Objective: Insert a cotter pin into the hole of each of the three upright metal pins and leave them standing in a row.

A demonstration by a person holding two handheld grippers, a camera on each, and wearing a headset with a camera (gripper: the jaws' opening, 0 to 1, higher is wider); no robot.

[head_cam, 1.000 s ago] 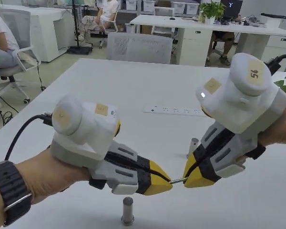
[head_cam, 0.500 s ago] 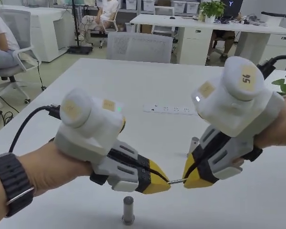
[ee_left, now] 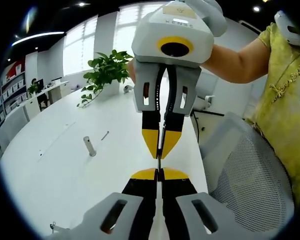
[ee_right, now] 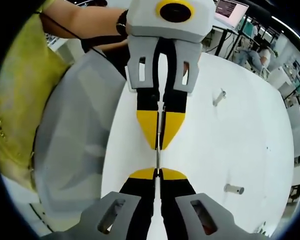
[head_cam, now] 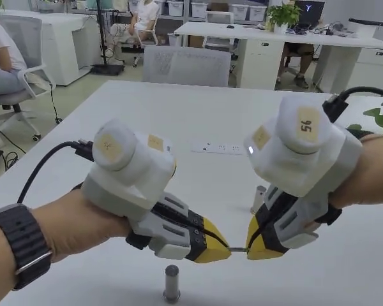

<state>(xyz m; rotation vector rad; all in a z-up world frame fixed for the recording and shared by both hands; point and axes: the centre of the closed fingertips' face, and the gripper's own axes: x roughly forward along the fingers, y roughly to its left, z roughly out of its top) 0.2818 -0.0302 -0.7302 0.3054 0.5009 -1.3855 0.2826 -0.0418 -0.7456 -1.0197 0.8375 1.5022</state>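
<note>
- The left gripper (head_cam: 225,252) comes in from 9 o'clock in the head view. Its yellow-tipped jaws are pressed fully together on one end of the cotter pin (head_cam: 238,249).
- The right gripper (head_cam: 250,247) comes in from 3 o'clock, jaws likewise closed tight, pinching the other end. The two tips face each other almost nose to nose, with a short bare stretch of the pin between them.
- The cotter pin is held roughly level above the white table (head_cam: 179,115), touching neither metal pin.
- The near metal pin (head_cam: 172,284) stands upright on the table at 7 o'clock from the gripper tips, apart from them.
- The far metal pin (head_cam: 260,199) stands upright at 12 o'clock from the right gripper's tip, partly hidden behind that gripper.
- A white power strip (head_cam: 228,148) lies flat further back at 12 o'clock.
- In the left gripper view a potted plant (ee_left: 107,72) sits at 11 o'clock on the table, and a mesh chair (ee_left: 245,175) is at 4 o'clock.
</note>
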